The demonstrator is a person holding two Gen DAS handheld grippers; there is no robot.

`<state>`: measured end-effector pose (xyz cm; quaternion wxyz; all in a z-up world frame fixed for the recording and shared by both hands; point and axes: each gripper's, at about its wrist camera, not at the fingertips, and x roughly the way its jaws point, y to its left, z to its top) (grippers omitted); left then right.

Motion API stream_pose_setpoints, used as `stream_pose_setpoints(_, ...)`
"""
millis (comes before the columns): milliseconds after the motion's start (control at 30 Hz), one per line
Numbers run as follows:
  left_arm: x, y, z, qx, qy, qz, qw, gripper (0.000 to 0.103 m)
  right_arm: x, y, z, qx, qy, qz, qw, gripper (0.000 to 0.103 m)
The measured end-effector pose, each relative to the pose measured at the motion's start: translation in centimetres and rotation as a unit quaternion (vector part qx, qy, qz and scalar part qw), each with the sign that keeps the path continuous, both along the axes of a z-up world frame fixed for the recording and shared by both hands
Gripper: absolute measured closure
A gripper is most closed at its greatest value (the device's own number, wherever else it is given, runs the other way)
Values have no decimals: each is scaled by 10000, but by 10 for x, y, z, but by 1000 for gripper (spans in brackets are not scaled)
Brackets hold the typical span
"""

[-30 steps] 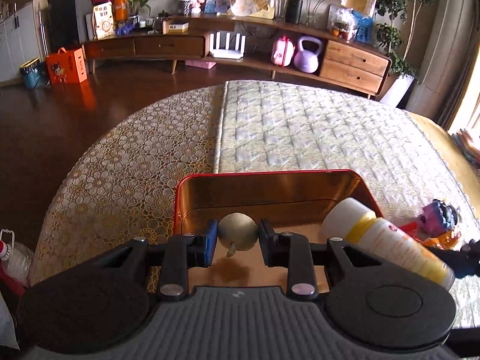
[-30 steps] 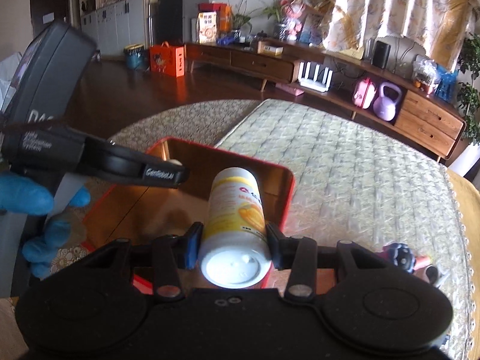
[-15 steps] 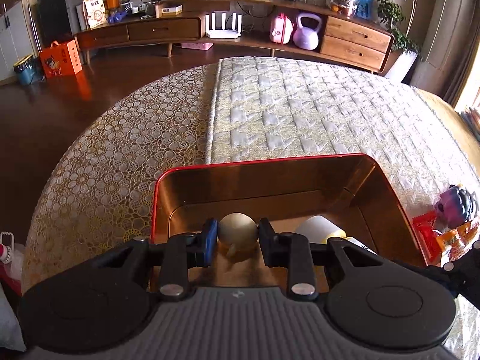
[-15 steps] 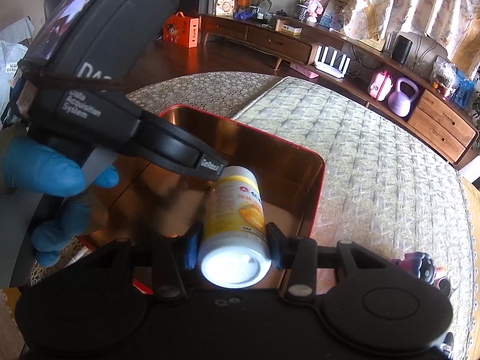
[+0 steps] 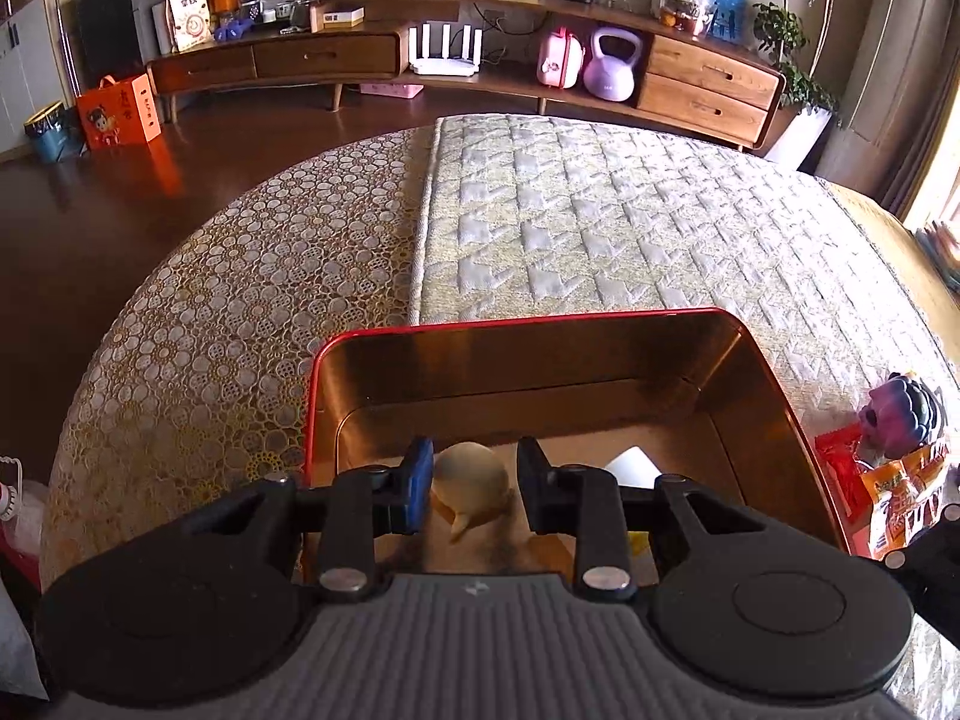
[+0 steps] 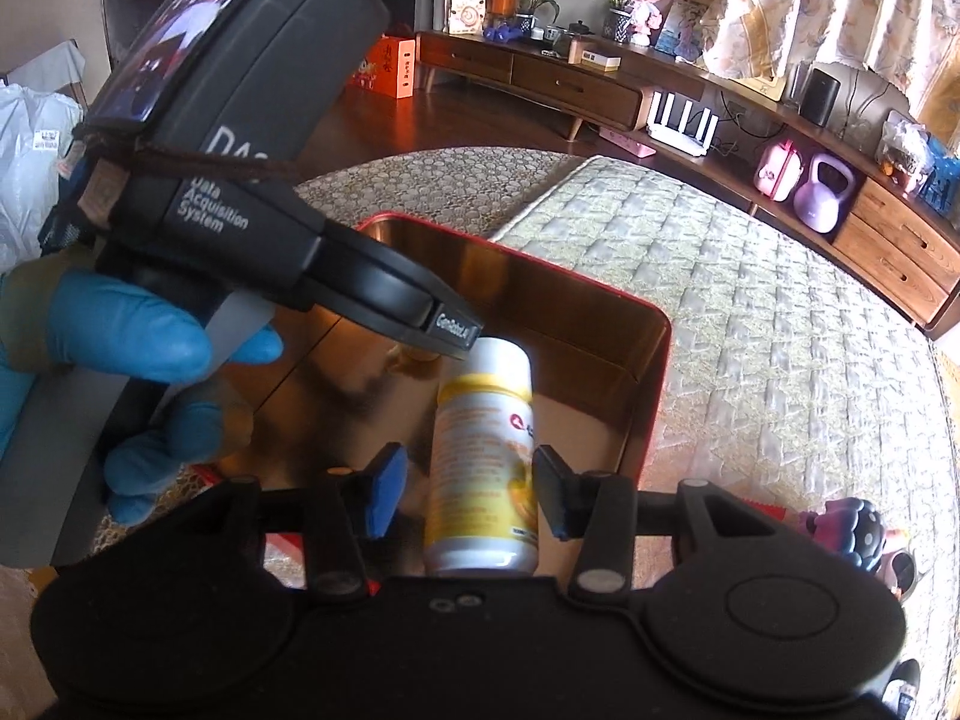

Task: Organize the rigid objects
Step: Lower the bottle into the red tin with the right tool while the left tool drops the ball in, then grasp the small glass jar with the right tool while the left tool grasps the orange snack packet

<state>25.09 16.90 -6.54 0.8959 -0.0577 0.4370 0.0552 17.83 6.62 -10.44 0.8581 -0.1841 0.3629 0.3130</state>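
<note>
The left gripper (image 5: 474, 483) is held over a red tin box (image 5: 540, 324) with a shiny gold inside. A small round cream ball with a little tip (image 5: 471, 480) is seen between its jaws. The left blue pad is touching the ball or very close to it, and a small gap is seen at the right pad, so it cannot be told whether the ball is squeezed. The right gripper (image 6: 468, 492) is held over the same box (image 6: 651, 396). Its jaws have just been opening, and a gap is now seen on both sides of the white and yellow bottle (image 6: 483, 456) lying between them, so the bottle is not gripped. The bottle's cap end is pointed away from the jaws, toward the far wall of the box. A hand in a blue glove (image 6: 129, 342) is seen to the left of the right jaws, holding the left gripper. A purple toy (image 5: 903, 414) and an orange snack packet (image 5: 900, 492) are seen on the cloth to the right of the left jaws, outside the box.
</note>
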Motion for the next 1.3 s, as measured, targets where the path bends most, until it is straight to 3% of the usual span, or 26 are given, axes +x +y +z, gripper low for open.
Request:
stream_pose_setpoints(67, -2, 1, 0, 41, 14, 44, 10000, 71, -1, -3, 3, 80, 28, -29, 10000, 52)
stream_pose_setpoints(200, -11, 1, 7, 62, -132, 85, 9999, 49, -5, -12, 10, 257, 29, -74, 9996, 47)
stream_pose_setpoints(433, -29, -10, 25, 212, -358, -6, 9991, 48, -17, -28, 22, 565, 42, -183, 9982, 42)
stream_pose_setpoints(600, -46, -21, 37, 344, -563, -64, 9978, 41, -26, -43, 32, 825, 63, -272, 9962, 37)
stream_pose_setpoints(833, -70, -42, 53, 431, -816, -277, 9953, 39, -41, -70, 45, 1125, -78, -451, 9926, 26)
stream_pose_setpoints(933, -80, -51, 60, 462, -959, -335, 9938, 30, -48, -83, 50, 1245, -193, -528, 9906, 14)
stream_pose_setpoints(1133, -98, -69, 70, 382, -1131, -488, 9916, 29, -67, -115, 57, 1503, -352, -674, 9857, 7)
stream_pose_setpoints(1300, -109, -87, 71, 350, -1242, -645, 9895, 22, -76, -144, 57, 1679, -482, -947, 9801, 1)
